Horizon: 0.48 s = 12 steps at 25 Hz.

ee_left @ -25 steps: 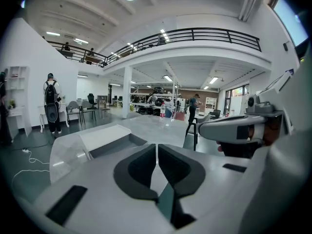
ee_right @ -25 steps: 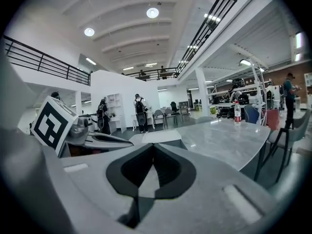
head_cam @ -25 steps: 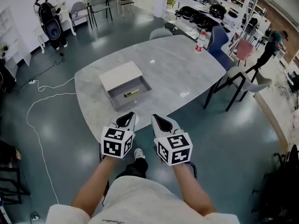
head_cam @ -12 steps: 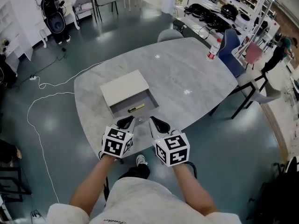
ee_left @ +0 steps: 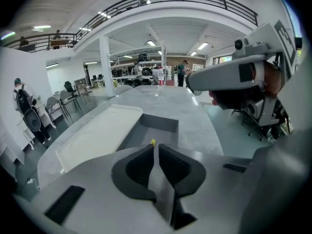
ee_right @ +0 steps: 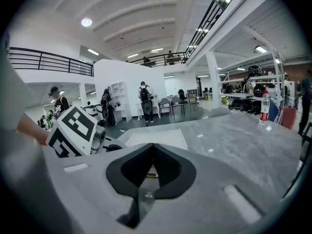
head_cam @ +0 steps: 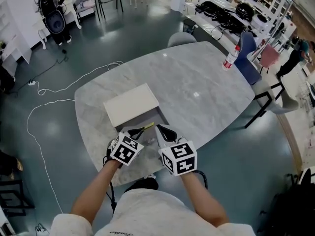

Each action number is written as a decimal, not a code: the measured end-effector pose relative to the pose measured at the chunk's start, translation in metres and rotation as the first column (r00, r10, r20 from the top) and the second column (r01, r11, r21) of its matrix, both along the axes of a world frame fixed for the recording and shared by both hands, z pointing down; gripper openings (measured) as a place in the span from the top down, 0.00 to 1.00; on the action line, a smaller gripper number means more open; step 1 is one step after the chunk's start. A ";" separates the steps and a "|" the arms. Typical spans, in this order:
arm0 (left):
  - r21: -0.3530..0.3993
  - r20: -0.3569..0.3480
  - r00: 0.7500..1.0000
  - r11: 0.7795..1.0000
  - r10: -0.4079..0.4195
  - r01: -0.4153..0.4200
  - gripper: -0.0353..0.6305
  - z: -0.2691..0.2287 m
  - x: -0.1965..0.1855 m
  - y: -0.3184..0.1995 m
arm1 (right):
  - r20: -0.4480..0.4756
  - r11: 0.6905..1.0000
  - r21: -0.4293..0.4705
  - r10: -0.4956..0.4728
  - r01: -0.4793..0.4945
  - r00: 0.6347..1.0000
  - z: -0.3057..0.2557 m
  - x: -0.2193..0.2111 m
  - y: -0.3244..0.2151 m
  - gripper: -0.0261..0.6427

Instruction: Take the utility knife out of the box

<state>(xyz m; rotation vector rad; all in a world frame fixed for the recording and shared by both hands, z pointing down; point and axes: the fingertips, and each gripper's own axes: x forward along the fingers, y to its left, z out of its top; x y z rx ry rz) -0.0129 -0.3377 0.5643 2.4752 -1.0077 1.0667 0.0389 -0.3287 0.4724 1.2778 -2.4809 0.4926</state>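
Head view: the knife lies untaken in the box, my left tongs and right tongs closed, empty.

Ahead of the left gripper and the right gripper, both of matt grey plastic, the table looks like polished, veined marble. Just before their tips, the box has a smooth, matt lid.

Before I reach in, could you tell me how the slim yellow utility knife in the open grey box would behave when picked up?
The slim yellow utility knife looks small and thin, so it is probably light and stiff. It lies flat in the open grey box, so a nudge may slide it rather than roll it.
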 end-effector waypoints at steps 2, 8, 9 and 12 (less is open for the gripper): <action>-0.028 0.029 0.999 0.999 0.038 -0.037 0.91 0.010 -0.001 -0.006 | -0.007 1.000 -0.009 -0.002 0.002 1.000 0.004 -0.003 -0.009 0.95; -0.082 0.098 0.989 0.991 0.115 -0.107 0.91 0.035 0.007 -0.020 | -0.011 1.000 -0.031 0.003 -0.003 1.000 0.015 0.003 -0.033 0.95; -0.091 0.109 0.986 0.989 0.130 -0.121 0.91 0.038 0.008 -0.021 | -0.012 0.999 -0.033 0.003 -0.004 1.000 0.016 0.003 -0.035 0.95; -0.116 0.129 0.978 0.982 0.164 -0.150 0.84 0.044 0.009 -0.024 | -0.017 0.999 -0.040 0.003 -0.004 1.000 0.019 0.000 -0.042 0.95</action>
